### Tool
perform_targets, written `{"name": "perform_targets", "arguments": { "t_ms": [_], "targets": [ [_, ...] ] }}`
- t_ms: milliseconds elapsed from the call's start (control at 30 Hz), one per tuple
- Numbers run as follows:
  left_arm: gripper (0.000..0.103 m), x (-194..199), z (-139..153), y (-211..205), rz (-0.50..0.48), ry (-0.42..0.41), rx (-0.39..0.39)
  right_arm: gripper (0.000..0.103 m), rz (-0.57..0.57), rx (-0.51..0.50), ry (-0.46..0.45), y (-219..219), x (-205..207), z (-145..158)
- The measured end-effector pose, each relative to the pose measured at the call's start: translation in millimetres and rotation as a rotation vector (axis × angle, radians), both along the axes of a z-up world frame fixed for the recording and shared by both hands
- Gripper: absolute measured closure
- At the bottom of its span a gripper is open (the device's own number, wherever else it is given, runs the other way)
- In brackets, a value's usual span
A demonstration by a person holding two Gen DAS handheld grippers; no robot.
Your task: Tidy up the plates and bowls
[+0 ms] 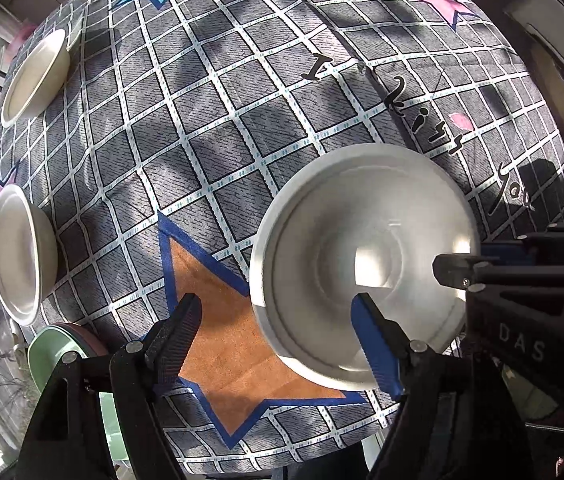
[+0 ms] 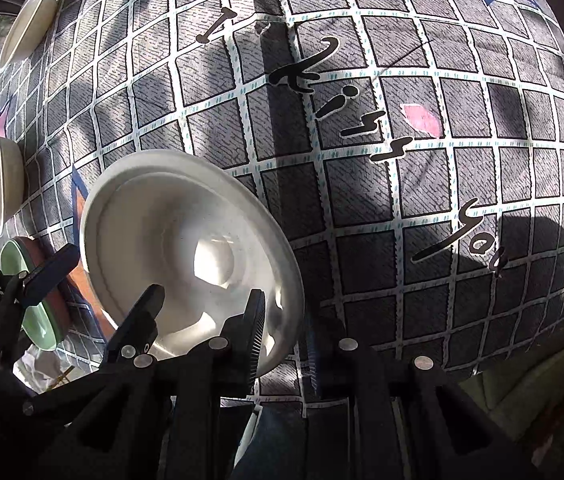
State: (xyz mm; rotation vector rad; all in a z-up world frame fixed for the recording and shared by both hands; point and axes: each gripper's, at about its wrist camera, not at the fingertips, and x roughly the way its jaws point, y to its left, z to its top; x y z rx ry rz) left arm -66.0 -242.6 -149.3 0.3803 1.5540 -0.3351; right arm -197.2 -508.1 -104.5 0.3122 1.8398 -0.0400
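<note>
The white plate [image 1: 362,264], likely light, stiff, glossy and slippery, sits tilted above the checked tablecloth [image 1: 209,128], its rim pinched by the right gripper [image 2: 282,344], while the left gripper [image 1: 277,340] gapes empty.

A: We see the white plate [image 1: 366,264] as glossy, glazed like ceramic; sunlight glares off its smooth centre.

B: We agree. The tablecloth [image 1: 241,128] over the worktop is matt woven cloth, printed, with faint creases.

A: The two white bowls [image 1: 21,252] at the left look smooth too, with a softer sheen than the plate.

B: We take the green plate [image 2: 29,300] as glazed and shiny, stacked on a brown one of duller finish.

A: The left hand-held gripper [image 1: 282,344] looks like matt black plastic, with ribbed finger pads [image 1: 378,352] and small bright metal pins.

B: The right hand-held gripper [image 2: 205,312] looks the same to us.
</note>
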Motion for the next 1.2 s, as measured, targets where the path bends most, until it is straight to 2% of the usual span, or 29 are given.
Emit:
{"name": "perform_targets", "arguments": {
  "t_ms": [100,133,167,200,233,433,533,633,733,900,1000,1200],
  "targets": [
    [0.021,-3.6,8.5,7.9,0.02,-0.005,-0.009,0.082,-0.02,-0.007,0.0,0.0,26.2,6.9],
    [0.021,-4.9,10.5,10.6,0.026,-0.006,-0.01,0.072,-0.026,-0.01,-0.002,-2.6,25.4,9.1],
    [0.021,-7.7,12.0,11.9,0.031,-0.006,-0.012,0.045,-0.036,-0.012,-0.014,-5.1,27.1,11.6],
    [0.021,-7.4,12.3,16.4,0.035,-0.005,-0.015,0.033,-0.046,-0.013,-0.035,-11.2,27.2,17.6],
    [0.021,-2.9,11.1,24.2,0.039,-0.004,-0.019,0.026,-0.05,-0.015,-0.053,-14.9,28.2,23.3],
    [0.02,-9.4,12.3,44.2,0.06,0.001,-0.021,0.026,-0.095,-0.037,-0.071,-33.4,28.4,39.2],
    [0.02,-16.8,15.7,53.8,0.086,0.0,-0.029,0.025,-0.126,-0.039,-0.074,-44.1,46.7,46.3],
    [0.02,-25.2,18.9,61.2,0.11,-0.009,-0.037,0.002,-0.153,-0.029,-0.096,-56.6,45.7,56.5],
    [0.02,-21.9,26.0,75.1,0.129,-0.022,-0.037,0.002,-0.154,-0.025,-0.104,-62.6,48.6,65.2],
    [0.02,-11.9,39.8,97.4,0.173,-0.057,-0.041,0.002,-0.155,-0.026,-0.132,-48.3,60.9,76.9],
    [0.02,7.0,50.6,111.4,0.198,-0.075,-0.035,0.002,-0.144,-0.016,-0.15,-37.0,72.8,82.9],
    [0.02,40.4,62.0,156.1,0.32,-0.107,-0.022,0.002,-0.056,-0.004,-0.184,13.1,95.6,83.2]
  ]
}}
